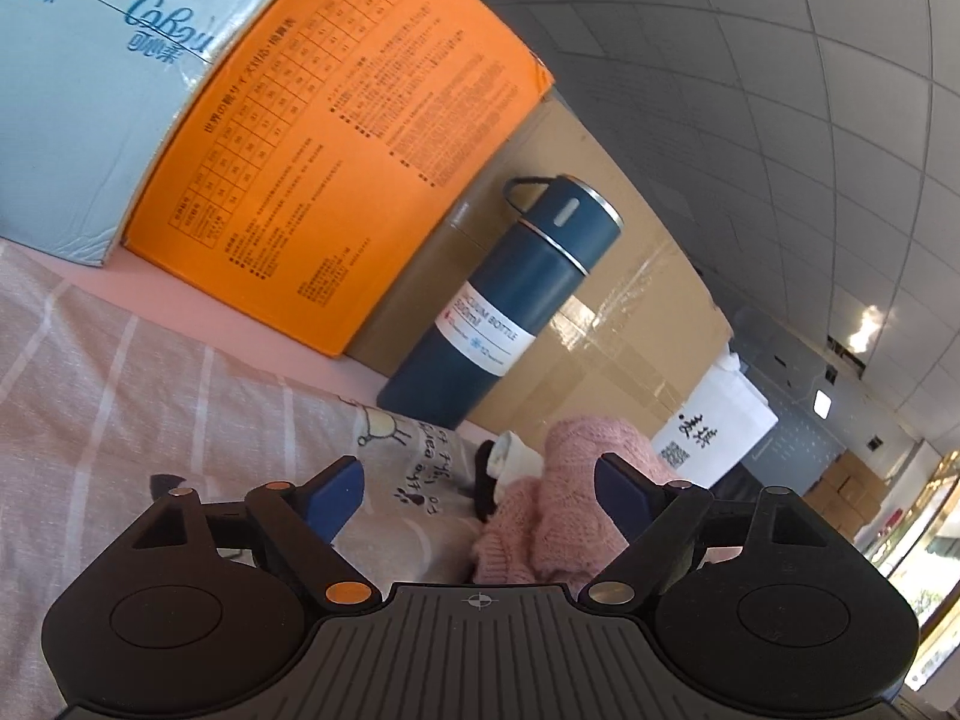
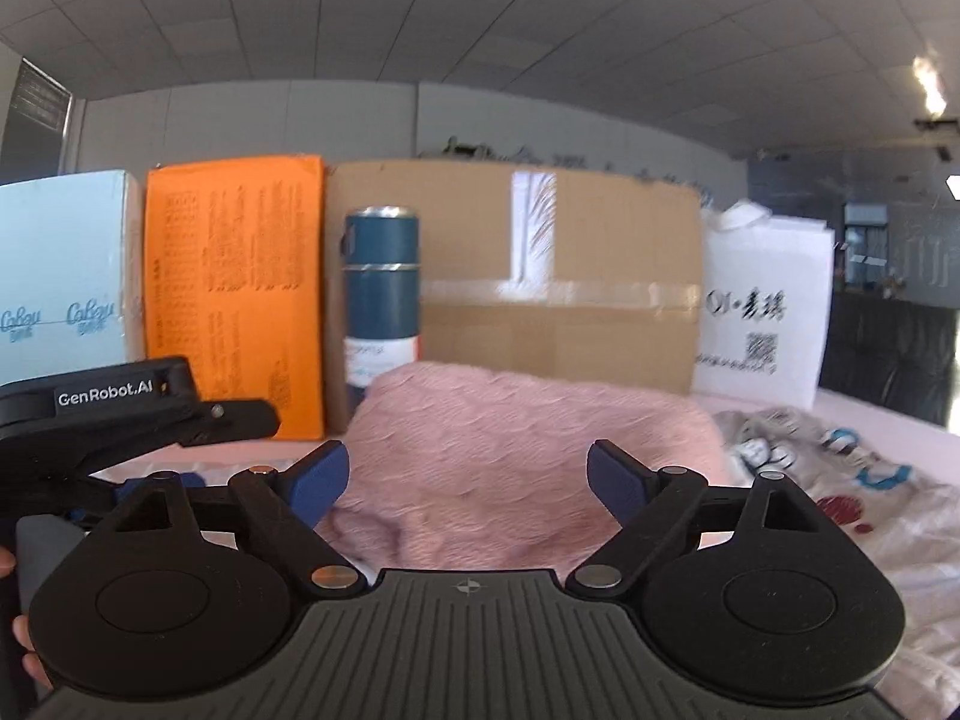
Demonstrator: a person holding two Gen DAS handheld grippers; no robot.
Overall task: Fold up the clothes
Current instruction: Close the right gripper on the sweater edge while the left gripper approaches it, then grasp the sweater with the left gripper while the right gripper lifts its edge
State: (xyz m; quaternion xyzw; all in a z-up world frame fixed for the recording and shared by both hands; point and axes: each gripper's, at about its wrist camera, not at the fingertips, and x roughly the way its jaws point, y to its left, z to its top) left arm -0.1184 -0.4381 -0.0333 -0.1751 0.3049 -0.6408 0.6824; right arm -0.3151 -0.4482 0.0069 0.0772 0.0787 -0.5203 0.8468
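Observation:
A pink knitted sweater lies bunched on the pink surface, straight ahead of my right gripper, which is open and empty just in front of it. The sweater also shows in the left wrist view, between the fingers of my open, empty left gripper. A grey printed garment lies under and beside the sweater, and shows at the right in the right wrist view. A white and black piece of cloth sits behind the sweater. My left gripper's body shows at the left of the right wrist view.
Along the back stand a light blue box, an orange box, a dark blue vacuum bottle, a cardboard box and a white bag. A pink checked cloth covers the surface at the left.

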